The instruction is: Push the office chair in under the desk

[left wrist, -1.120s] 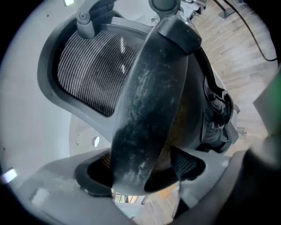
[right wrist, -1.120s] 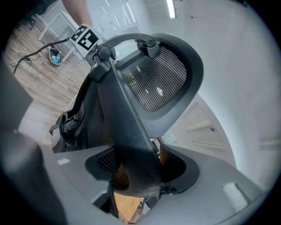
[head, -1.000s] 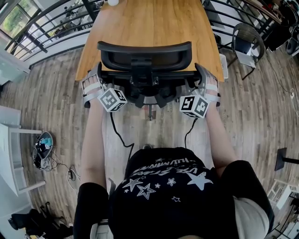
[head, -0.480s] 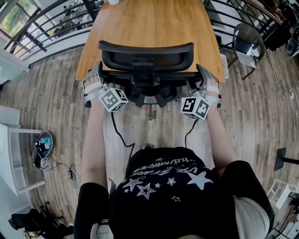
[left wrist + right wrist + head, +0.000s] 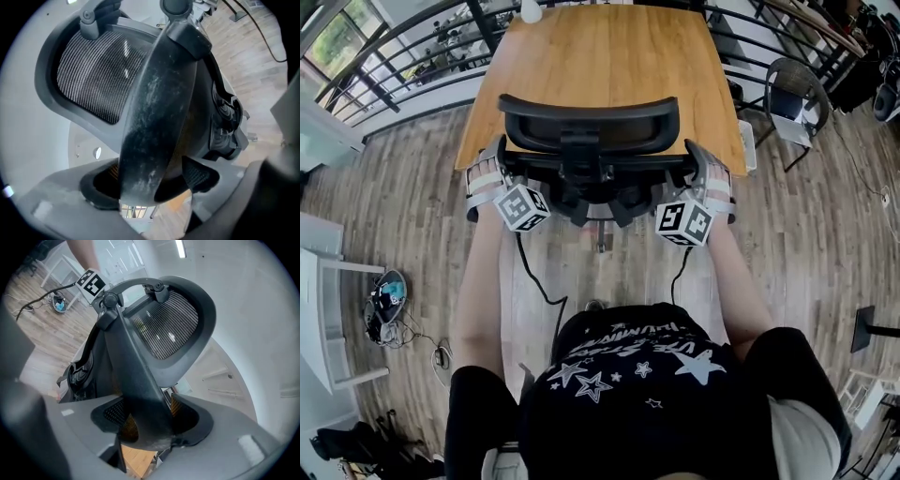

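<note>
The jaws of the left gripper and the right gripper each clamp a side frame bar of the black mesh-backed office chair, which stands at the edge of the light brown wooden desk.

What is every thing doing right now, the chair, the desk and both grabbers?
office chair, upright, back at the desk's near edge, held on both sides.
desk, headrest overlaps its near edge.
left gripper, shut on the office chair's back frame.
right gripper, shut on the office chair's back frame.
</note>
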A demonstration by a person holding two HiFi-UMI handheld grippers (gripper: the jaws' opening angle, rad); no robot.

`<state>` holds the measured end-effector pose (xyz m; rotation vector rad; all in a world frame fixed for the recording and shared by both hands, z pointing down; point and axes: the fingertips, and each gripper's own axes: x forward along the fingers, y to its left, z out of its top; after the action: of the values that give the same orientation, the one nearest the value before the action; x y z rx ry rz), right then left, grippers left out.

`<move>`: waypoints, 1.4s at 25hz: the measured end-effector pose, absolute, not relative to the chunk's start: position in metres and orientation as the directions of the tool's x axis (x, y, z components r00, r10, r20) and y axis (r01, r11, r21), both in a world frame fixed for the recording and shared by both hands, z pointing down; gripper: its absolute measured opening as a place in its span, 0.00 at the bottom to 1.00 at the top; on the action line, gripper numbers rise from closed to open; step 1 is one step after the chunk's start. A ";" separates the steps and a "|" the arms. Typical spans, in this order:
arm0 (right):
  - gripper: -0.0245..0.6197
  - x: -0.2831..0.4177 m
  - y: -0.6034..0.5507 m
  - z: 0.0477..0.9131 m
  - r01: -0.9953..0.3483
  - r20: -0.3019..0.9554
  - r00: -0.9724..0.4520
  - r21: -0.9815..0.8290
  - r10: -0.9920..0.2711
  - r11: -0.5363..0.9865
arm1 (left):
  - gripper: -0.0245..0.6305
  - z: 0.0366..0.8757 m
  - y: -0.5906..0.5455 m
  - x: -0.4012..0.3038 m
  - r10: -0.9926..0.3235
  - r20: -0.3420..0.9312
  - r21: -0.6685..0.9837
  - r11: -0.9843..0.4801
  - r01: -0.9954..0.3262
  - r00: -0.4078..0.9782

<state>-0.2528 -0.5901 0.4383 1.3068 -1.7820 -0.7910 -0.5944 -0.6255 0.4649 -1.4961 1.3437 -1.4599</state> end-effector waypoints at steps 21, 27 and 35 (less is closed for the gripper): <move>0.49 -0.256 -0.571 0.434 -0.505 0.276 -0.272 0.775 -0.922 0.381 | 0.65 0.458 -0.566 -0.602 -0.888 0.418 -0.824 -0.282 -0.492 -0.192; 0.48 -0.254 -0.554 0.425 -0.552 0.271 -0.356 0.711 -0.894 0.436 | 0.64 0.455 -0.543 -0.572 -0.894 0.417 -0.762 -0.243 -0.601 -0.167; 0.43 -0.235 -0.533 0.412 -0.598 0.248 -0.450 0.630 -0.858 0.495 | 0.64 0.438 -0.514 -0.525 -0.916 0.368 -0.687 -0.154 -0.710 -0.157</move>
<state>-0.2351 -0.5329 0.4124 1.1932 -2.1970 -0.6269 -0.5253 -0.5136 0.4382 -1.8569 1.8603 -1.2062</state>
